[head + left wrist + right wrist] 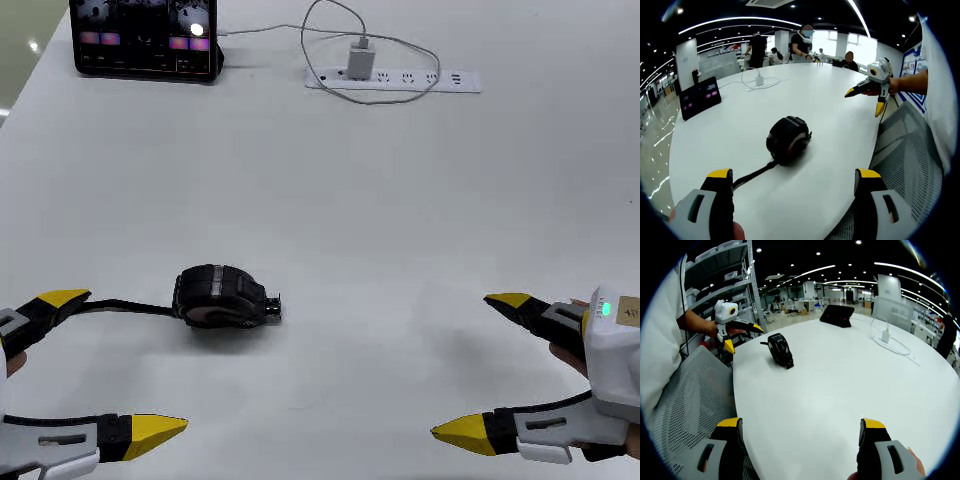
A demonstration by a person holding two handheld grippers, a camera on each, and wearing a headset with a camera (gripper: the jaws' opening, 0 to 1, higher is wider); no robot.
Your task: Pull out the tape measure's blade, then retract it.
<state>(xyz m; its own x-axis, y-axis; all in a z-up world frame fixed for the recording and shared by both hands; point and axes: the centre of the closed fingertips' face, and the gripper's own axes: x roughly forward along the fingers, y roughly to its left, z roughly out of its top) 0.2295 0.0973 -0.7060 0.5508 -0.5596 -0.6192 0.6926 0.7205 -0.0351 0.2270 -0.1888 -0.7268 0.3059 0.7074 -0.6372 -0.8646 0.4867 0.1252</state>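
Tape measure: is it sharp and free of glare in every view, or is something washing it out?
Head view: the tape measure is sharp, with a soft shadow beneath and no glare, though the tablet screen carries a bright spot. Left gripper view: it is close and sharp, but the fisheye bends the table edge. Right gripper view: it is small and far off, so its detail is hard to read.

Left tongs [130, 361], right tongs [461, 365]: yellow tips, black shanks, white bodies; green light [606, 309] on right; white shirt [940, 90].
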